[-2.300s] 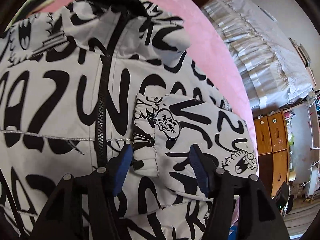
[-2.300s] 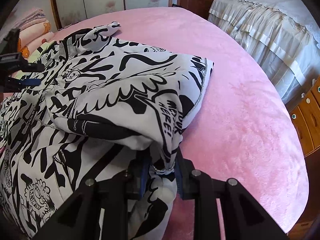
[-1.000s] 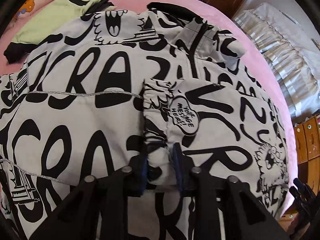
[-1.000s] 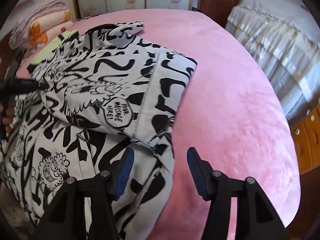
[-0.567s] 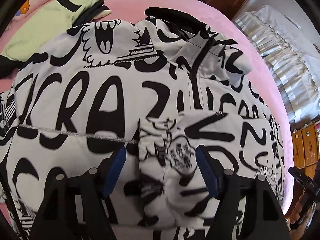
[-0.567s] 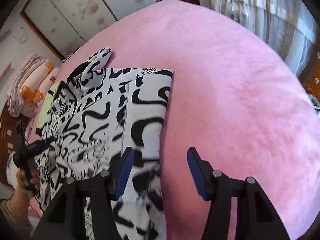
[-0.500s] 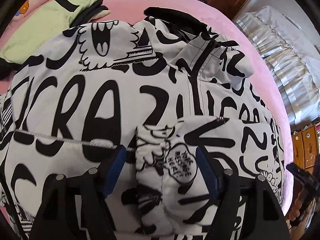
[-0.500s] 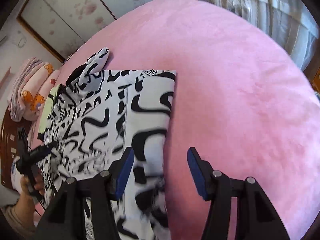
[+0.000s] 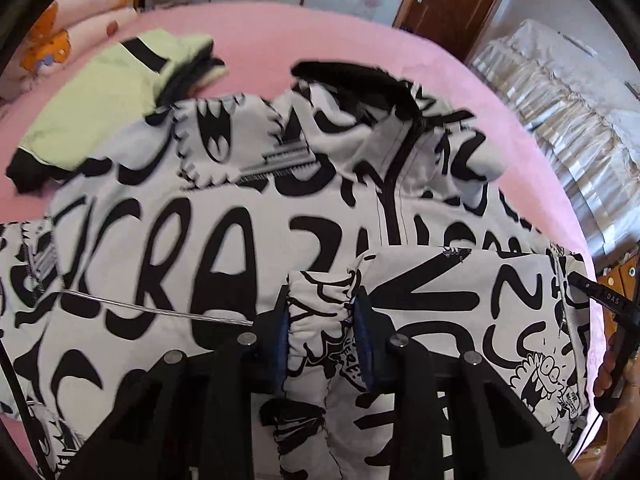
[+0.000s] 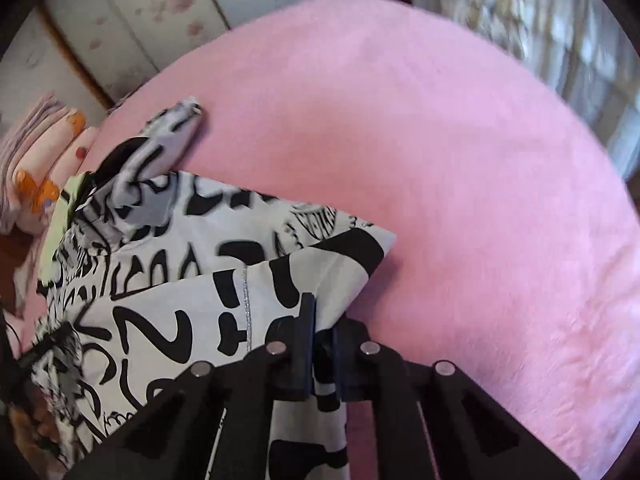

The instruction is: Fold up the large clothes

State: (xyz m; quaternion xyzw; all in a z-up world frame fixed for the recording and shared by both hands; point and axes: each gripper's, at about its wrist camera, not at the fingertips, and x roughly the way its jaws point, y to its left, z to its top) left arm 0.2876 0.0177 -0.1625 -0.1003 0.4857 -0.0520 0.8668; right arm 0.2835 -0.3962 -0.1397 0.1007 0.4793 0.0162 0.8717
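"Lying where, that jacket (image 9: pixel 168 240)?"
"On the pink bed (image 10: pixel 460 152). The left gripper (image 9: pixel 322 324) pinches its cuff (image 9: pixel 320 300). The right gripper (image 10: pixel 320 344) pinches its edge."
"What's beside it?"
"A green top (image 9: pixel 100 96), touching it."

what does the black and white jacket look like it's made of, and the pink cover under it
The jacket looks like matte woven cotton or polyester: printed lettering, stitched seams, a gathered elastic cuff; exact fibre unclear. The pink cover looks like plush fleece or velvet, with a soft, fuzzy nap.
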